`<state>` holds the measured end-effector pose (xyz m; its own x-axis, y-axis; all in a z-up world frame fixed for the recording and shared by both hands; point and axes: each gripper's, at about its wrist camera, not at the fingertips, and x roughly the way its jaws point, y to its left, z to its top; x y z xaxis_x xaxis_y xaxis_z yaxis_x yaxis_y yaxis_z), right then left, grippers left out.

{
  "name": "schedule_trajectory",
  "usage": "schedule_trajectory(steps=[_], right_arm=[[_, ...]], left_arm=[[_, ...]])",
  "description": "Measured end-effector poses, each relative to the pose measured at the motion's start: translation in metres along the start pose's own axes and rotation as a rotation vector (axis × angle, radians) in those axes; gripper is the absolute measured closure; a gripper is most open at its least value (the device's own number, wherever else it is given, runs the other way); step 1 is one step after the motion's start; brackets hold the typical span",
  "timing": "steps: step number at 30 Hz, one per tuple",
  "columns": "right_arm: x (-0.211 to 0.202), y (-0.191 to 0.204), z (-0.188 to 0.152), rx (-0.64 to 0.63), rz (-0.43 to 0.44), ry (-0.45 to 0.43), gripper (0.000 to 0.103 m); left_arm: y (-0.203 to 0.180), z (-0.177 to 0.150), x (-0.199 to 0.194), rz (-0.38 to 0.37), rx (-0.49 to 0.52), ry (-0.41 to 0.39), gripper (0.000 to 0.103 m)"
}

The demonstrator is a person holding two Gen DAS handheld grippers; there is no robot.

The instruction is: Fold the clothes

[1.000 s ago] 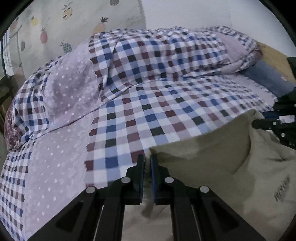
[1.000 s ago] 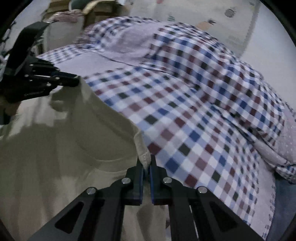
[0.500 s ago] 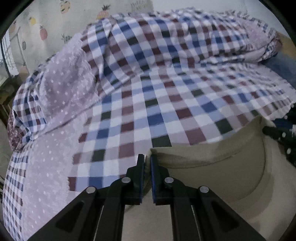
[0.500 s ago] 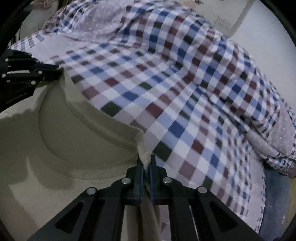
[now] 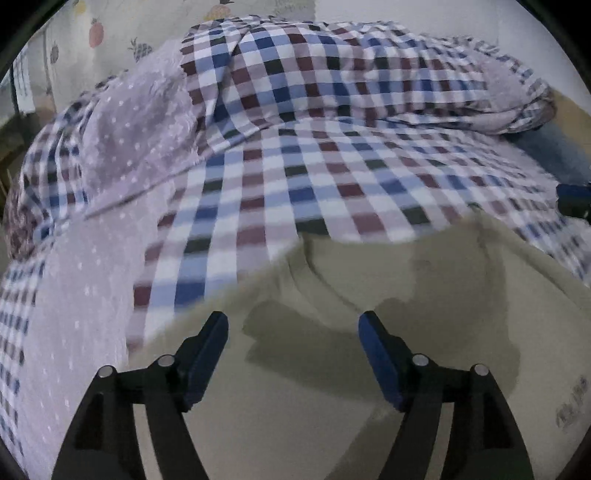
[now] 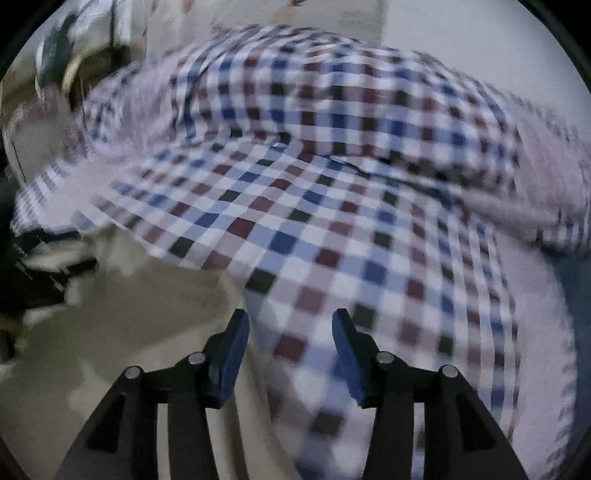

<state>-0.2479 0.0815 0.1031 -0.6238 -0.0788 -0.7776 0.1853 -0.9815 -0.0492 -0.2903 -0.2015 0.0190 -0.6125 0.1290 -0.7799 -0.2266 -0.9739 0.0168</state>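
Nearest to you, your left gripper (image 5: 293, 354) has its blue-padded fingers (image 5: 376, 354) standing wide apart, and the jaws are opening; nothing is pinched between them. Below the gap lies the beige T-shirt (image 5: 332, 387), spread flat, with the gripper's shadow falling across it. Its curved neckline runs just ahead of the fingertips, and a small dark print shows near its lower right edge, too blurred to read.

Your right gripper (image 6: 290, 350) also has its fingers (image 6: 231, 350) parted, the jaws opening, with no cloth clamped between the pads. From that wrist the T-shirt (image 6: 129, 350) sits to the left of the gap, its edge passing beside the left finger, while the gap itself looks down on the checked bed sheet (image 6: 332, 240). The picture is smeared by motion, so I cannot tell whether the left pad touches the shirt's edge.

Farther on, the T-shirt's top edge rests on the bed sheet (image 5: 295, 192), checked in blue, maroon, black and white. At the right rim of the left view a dark part of the other gripper shows above the shirt.

Beyond that, a checked quilt (image 5: 332, 74) with a dotted mauve lining is heaped along the back of the bed. Behind it stands a wall hanging with a pineapple pattern (image 5: 96, 33). No container is visible in either view.
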Motion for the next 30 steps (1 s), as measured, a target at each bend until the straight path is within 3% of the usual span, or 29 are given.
schedule_trajectory(steps=[6,9,14,16,18,21,25,30], right_arm=[[-0.092,-0.071,-0.070,0.038,0.089,-0.036,0.047],[-0.105,-0.084,-0.107,0.036,0.150,0.011,0.047],[-0.095,-0.079,-0.136,0.020,0.221,0.068,0.047],[-0.082,-0.072,-0.137,0.012,0.222,0.077,0.047],[-0.068,-0.067,-0.137,0.005,0.210,0.083,0.047],[-0.055,-0.056,-0.131,-0.018,0.210,0.062,0.048],[-0.044,-0.037,-0.122,-0.045,0.226,0.046,0.048],[-0.054,0.017,-0.134,-0.232,0.302,0.077,0.049]], left_arm=[[-0.006,-0.055,-0.091,-0.142,-0.137,-0.080,0.022],[-0.034,-0.083,-0.150,-0.224,-0.191,-0.133,0.020],[-0.096,-0.136,-0.203,-0.362,-0.332,-0.151,0.017],[-0.120,-0.155,-0.205,-0.396,-0.371,-0.126,0.017],[-0.148,-0.166,-0.195,-0.433,-0.330,-0.063,0.017],[-0.167,-0.174,-0.181,-0.392,-0.343,-0.027,0.017],[-0.174,-0.187,-0.163,-0.425,-0.451,-0.021,0.017],[-0.169,-0.184,-0.156,-0.449,-0.459,-0.028,0.017]])
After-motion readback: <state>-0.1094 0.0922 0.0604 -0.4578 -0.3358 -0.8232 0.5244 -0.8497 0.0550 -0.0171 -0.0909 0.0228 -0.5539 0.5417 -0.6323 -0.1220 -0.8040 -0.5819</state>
